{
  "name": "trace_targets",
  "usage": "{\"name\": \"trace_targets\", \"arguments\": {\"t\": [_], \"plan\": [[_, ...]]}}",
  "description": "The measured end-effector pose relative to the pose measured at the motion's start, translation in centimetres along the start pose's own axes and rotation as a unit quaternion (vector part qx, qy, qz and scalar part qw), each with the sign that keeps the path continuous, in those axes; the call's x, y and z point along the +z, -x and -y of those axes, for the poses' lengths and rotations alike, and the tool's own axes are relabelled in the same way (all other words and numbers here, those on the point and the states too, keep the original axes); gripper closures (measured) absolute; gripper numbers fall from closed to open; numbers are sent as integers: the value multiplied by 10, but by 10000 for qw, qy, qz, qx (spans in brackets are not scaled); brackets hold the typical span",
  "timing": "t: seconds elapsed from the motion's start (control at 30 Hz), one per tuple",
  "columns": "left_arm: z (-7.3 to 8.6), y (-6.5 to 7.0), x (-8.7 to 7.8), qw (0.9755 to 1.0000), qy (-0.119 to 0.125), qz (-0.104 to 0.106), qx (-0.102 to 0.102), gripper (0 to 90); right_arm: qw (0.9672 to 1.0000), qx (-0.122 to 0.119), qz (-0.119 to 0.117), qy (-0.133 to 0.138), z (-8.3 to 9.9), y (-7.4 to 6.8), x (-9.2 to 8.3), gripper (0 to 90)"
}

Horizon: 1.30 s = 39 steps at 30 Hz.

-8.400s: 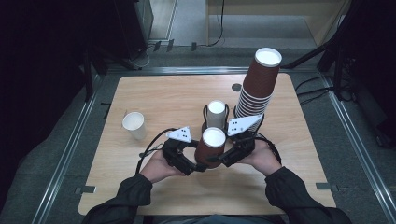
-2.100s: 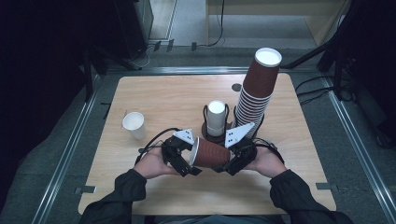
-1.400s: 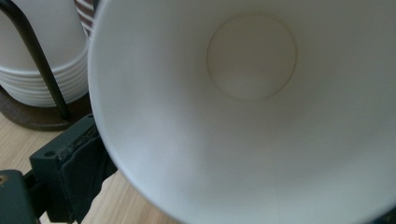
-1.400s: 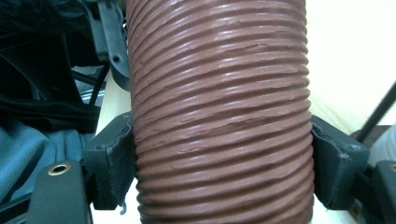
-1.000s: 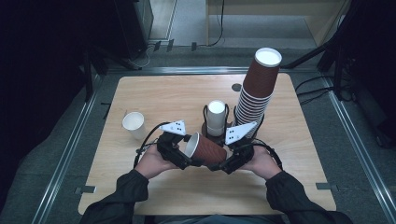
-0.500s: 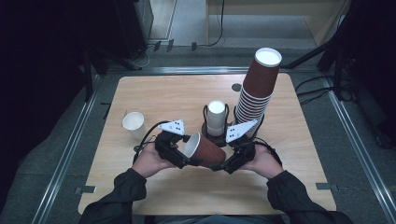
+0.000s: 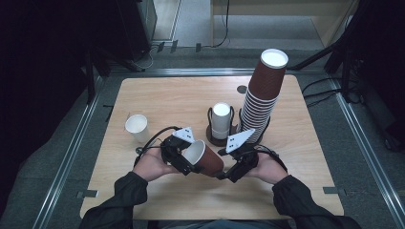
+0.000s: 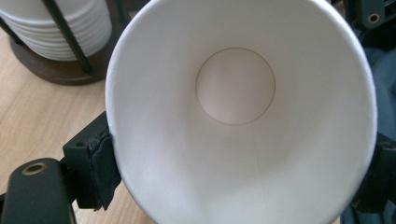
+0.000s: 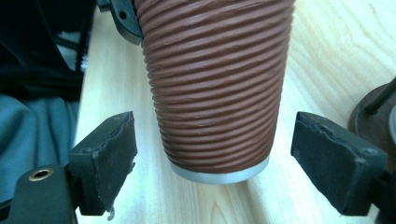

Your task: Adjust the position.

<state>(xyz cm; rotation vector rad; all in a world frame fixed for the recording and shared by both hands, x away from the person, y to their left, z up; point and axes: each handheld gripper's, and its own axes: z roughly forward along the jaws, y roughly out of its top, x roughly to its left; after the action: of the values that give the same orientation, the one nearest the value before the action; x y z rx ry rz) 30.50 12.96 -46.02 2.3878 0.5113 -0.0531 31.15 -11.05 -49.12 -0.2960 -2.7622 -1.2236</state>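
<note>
The left gripper (image 7: pixel 184 157) pinches the rim of a brown ribbed cup (image 7: pixel 206 160), held tilted just above the worktop (image 7: pixel 296 157). The right gripper (image 7: pixel 228 172) jaws stand spread either side of its base, not touching.

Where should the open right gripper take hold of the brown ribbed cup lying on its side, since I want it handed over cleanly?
Grip the brown ribbed cup at its narrow base end, coming end-on from the bottom. The right gripper has open jaws astride that end with gaps on both sides, while the left gripper clamps the rim.
</note>
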Motion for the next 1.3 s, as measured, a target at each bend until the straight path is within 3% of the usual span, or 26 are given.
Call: {"name": "trace_targets", "arguments": {"t": [0.1, 0.27, 0.67, 0.9, 1.07, 1.3], "plan": [[-2, 4, 6, 9997, -214, -22, 132, 103, 10000, -45, -20, -75, 1, 1, 7, 155], [-6, 10, 13, 9991, -347, -40, 253, 99, 9995, -128, -37, -272, 3, -1, 18, 162], [-10, 16, 18, 9985, -410, -57, 359, 89, 9989, -305, -126, -346, 1, -6, 29, 207], [-8, 15, 12, 9992, -81, -80, 372, 44, 9992, -354, -82, -160, -1, -6, 24, 210], [-7, 12, 2, 9991, 377, -68, 170, 0, 9994, -338, 35, 79, -4, -4, 12, 210], [-2, 8, -7, 9973, 732, -25, 13, 0, 9988, -282, 163, 371, -5, -1, -3, 208]]}}
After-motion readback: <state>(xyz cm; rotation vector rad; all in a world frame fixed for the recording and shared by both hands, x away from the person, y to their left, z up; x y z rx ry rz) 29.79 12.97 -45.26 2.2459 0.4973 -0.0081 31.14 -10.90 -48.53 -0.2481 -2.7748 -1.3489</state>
